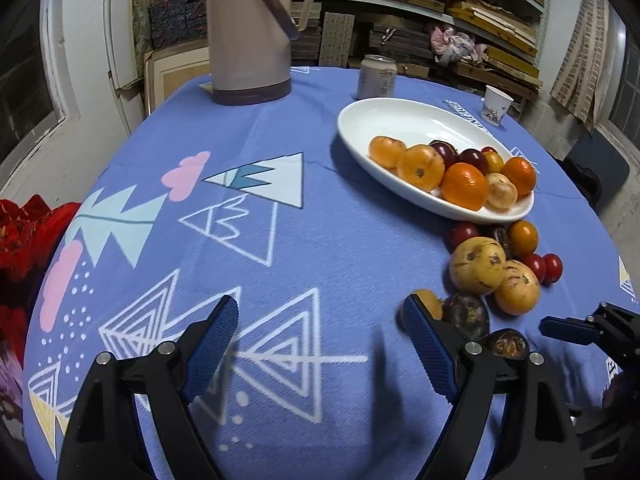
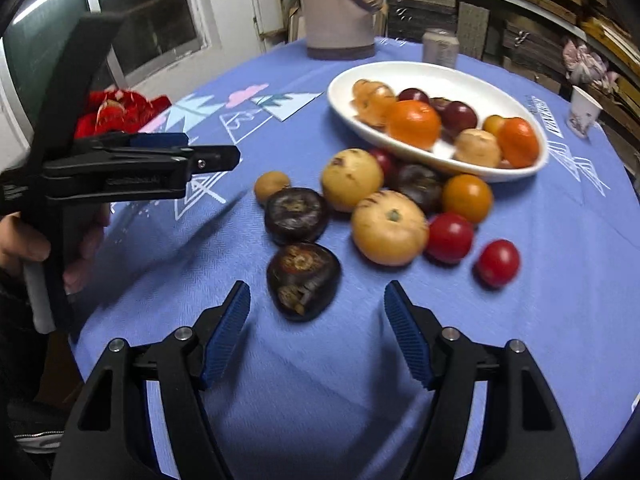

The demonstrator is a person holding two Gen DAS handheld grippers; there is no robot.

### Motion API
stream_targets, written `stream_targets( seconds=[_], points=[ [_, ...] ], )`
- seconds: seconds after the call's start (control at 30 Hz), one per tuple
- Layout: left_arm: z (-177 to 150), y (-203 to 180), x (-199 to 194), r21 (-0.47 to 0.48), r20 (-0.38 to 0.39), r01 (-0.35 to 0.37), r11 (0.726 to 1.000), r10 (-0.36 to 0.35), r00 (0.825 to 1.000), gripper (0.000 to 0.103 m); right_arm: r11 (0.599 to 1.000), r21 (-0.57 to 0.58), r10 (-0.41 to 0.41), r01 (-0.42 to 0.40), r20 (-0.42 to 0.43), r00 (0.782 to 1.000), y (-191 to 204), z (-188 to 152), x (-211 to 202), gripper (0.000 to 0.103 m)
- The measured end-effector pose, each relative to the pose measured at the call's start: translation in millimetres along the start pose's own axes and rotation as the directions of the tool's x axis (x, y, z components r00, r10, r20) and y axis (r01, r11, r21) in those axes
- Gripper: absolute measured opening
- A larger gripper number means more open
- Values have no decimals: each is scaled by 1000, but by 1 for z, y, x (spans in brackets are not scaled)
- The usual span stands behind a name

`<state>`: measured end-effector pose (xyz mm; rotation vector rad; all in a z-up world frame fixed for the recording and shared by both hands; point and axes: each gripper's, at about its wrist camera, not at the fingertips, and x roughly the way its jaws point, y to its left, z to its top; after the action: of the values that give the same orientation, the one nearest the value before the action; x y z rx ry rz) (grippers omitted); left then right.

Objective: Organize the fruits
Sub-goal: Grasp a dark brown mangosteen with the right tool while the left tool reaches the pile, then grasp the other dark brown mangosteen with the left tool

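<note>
Fruits (image 2: 388, 226) heaped beside oval plate (image 2: 460, 76), plate's length running diagonally | left gripper (image 1: 320, 332), right gripper (image 2: 316, 304): jaws apart, empty

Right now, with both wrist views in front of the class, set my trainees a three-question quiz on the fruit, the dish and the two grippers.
1. True or false: the right gripper is closed on a fruit.
2. Multiple choice: the dark wrinkled fruit nearest the right gripper lies A) in the white oval dish, B) on the blue tablecloth, C) in the paper cup.
3. Fill in: the left gripper stands ____ over bare cloth.

Key: 1 false, its jaws are apart and empty; 2 B; 3 open.
</note>
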<state>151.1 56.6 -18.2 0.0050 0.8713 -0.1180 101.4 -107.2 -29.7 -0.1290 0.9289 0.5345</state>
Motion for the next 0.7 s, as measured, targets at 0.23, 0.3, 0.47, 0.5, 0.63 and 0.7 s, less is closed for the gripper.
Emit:
stream_targets(
  seconds=[0.23,0.3,0.47,0.5,0.63,0.7],
  points=[
    [-6,5,-4,-11,-5,19,1000,-20,1000,85,999,-31,-35,34,-24,999,11,4,20,44],
    [-8,1,-6,-5,-8,32,999,-32,999,85,999,-32,-36,36,-18,999,11,4,20,43],
    [-15,-18,-7,32,-20,67,997,-66,998,85,1000,10,-21,21,5,1000,-1,-3,9,43],
    [-17,-25,-7,48,-28,72,996,-71,997,85,1000,24,-20,20,12,1000,-5,-5,6,43],
    [-22,-44,-3,92,-48,86,992,-82,996,85,995,92,-32,28,38,999,-27,-18,-11,43],
    [-24,-54,-1,109,-55,96,989,-90,994,85,992,123,-43,37,47,998,-38,-26,-19,43]
  ],
)
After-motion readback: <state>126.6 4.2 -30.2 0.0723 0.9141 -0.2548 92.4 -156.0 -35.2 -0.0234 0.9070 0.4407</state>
